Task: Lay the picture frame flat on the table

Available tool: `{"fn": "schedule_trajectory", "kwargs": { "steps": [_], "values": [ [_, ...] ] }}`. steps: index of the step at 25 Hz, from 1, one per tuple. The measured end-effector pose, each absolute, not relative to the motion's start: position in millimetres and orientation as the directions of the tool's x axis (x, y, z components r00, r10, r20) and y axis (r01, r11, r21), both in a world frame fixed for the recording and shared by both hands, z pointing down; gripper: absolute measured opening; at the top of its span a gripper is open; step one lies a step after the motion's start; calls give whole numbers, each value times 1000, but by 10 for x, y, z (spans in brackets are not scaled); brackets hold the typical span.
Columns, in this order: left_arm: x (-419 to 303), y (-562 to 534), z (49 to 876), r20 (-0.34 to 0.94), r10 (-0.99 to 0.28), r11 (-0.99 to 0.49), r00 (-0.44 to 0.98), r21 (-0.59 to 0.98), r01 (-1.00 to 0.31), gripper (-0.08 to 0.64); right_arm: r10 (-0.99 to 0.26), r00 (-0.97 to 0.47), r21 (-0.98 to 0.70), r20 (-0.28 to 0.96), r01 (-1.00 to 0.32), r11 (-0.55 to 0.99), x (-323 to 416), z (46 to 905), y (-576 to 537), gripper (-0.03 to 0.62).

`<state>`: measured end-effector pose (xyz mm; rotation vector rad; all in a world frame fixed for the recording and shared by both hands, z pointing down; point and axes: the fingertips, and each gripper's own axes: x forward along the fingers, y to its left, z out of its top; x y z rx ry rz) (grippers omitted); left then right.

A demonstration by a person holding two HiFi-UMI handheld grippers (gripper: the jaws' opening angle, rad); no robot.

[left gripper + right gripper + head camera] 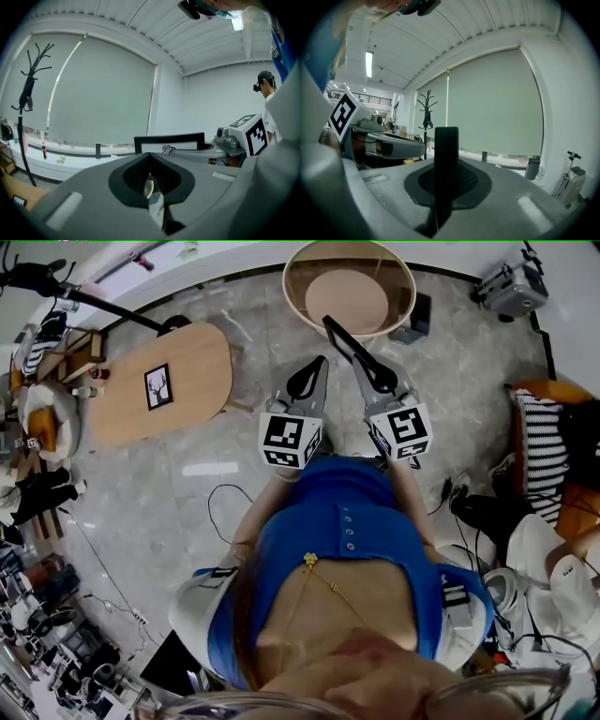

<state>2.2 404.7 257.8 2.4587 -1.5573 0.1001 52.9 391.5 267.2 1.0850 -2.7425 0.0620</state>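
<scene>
Black picture frame (446, 159) edge-on between clamped right fingers (466, 180), face-on past empty, closed left fingers (133, 176)

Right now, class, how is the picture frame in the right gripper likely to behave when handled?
Probably stiff: the picture frame juts straight from the right gripper without sagging. Thin and edge-on, it would likely tip if stood.

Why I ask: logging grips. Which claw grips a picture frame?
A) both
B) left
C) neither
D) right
D: the right claw is shut on the picture frame, which stands edge-on between its jaws in the right gripper view. The left claw is apart from it.
</scene>
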Motion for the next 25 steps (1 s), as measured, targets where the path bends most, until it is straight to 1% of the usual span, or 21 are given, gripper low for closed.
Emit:
{"fn": "schedule_trajectory", "kwargs": {
  "steps": [5,11,18,25],
  "values": [
    [-218,3703,2627,211,-866,-434,454,137,-891,-2,-694,-694,20,191,-704,710,272,2665,3570,9],
    [-468,3443,2676,212,-858,-447,468,140,-884,-2,-693,-694,14,197,-704,710,-39,2719,3293,9],
    [-533,3085,2727,226,-849,-456,478,144,-878,-2,-704,-681,4,202,-718,696,-83,2722,2956,9],
    [-521,2497,2786,234,-863,-427,448,135,-894,-2,-695,-693,-15,193,-710,704,-16,2752,2397,9]
  ]
}}
